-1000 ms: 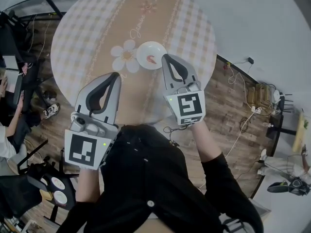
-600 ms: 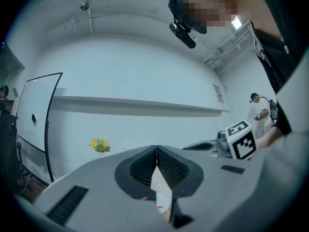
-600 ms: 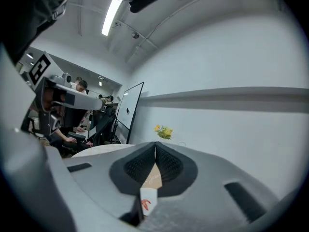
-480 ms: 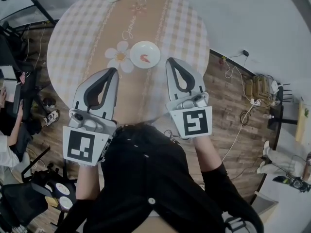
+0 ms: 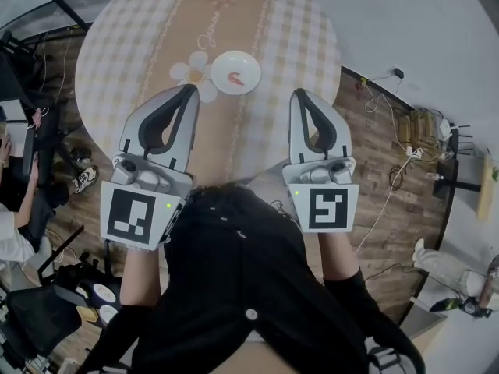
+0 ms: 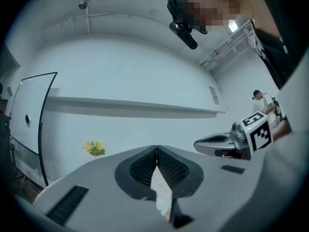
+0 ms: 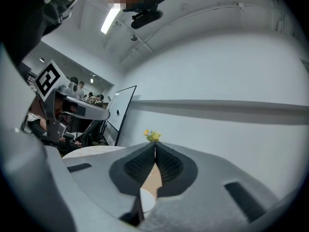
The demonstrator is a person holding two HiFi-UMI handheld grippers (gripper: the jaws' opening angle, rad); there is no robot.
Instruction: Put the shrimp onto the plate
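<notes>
Head view shows the shrimp [image 5: 233, 77] already lying on the white plate [image 5: 248, 62], a small orange curl near the plate's middle. The plate sits on the round checked table [image 5: 304, 37] in the upper centre of the frame, just right of the daisy print [image 5: 195, 72] on the cloth. Judged from that, your task looks finished: the shrimp is where it belongs and I see nothing left to carry.

Your left gripper [image 5: 191, 89] sits at centre left of the frame with its tip near the daisy print, clear of the plate. Your right gripper [image 5: 300, 93] is at centre right, well apart from the plate. Each gripper's own view shows its jaws pressed together tip to tip with nothing caught between the ribbed pads, only the tablecloth and a sliver of plate showing through the gap lower down. Both are closed and empty.

Compared with a second ago, your right gripper has drawn back. Then its tip was just beside the plate's right rim; now it is further right and lower in the frame, over the table's edge. Your left gripper has barely shifted. The shrimp was on the plate then too, and it has not moved on it.
</notes>
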